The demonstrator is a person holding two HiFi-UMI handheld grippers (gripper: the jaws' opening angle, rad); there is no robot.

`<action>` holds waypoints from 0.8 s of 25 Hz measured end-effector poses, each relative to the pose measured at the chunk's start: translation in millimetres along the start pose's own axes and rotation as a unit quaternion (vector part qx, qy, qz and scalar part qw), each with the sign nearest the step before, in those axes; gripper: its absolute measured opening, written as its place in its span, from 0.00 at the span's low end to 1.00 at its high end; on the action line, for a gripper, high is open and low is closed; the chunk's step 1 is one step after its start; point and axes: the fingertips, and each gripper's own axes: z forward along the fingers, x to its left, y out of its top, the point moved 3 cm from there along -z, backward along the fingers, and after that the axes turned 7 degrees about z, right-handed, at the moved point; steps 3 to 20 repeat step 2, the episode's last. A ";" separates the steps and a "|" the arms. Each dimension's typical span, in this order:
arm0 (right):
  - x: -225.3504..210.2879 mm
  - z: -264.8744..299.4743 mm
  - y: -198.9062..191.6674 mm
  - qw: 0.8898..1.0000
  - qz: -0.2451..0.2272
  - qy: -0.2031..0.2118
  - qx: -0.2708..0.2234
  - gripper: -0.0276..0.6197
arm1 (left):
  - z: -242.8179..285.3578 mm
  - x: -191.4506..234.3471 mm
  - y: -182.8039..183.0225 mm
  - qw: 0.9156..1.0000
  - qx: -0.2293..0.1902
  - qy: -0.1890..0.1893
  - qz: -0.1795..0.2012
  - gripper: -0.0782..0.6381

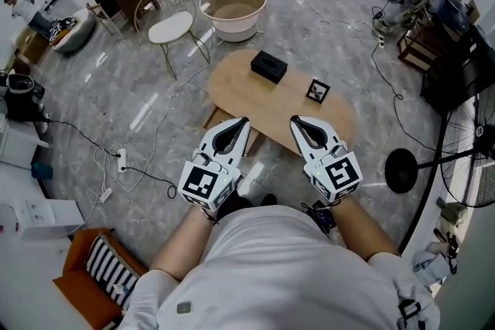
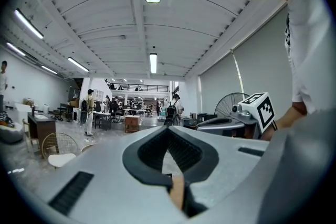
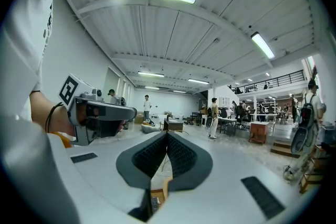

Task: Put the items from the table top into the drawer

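One oval light-wood table (image 1: 232,89) carries the items. Two grippers, the left gripper (image 1: 244,122) and the right gripper (image 1: 296,120), point level toward its near side, both clenched with nothing between the jaws. One black rectangular box (image 1: 268,66) sits toward the table's far left. It is judged light and rigid with smooth faces, so grip across the narrow sides. One small black-framed square picture (image 1: 317,91) sits right of the box. It is judged light and possibly fragile, so grip the frame edges, not the face.

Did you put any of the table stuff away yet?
Nothing looks done: the black rectangular box and the small black-framed picture both sit on the oval wooden table. Nothing is in hand; the left gripper and right gripper are shut and empty. Both items remain.
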 end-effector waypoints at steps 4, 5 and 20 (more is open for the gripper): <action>1.9 -2.3 -0.9 1.000 0.001 0.000 -0.001 0.09 | -2.2 -2.4 -1.1 1.000 0.001 -0.001 0.000 0.12; 1.9 -2.3 -0.9 1.000 0.001 0.000 -0.001 0.09 | -2.2 -2.4 -1.1 1.000 0.001 -0.001 0.000 0.12; 1.9 -2.3 -0.9 1.000 0.001 0.000 -0.001 0.09 | -2.2 -2.4 -1.1 1.000 0.001 -0.001 0.000 0.12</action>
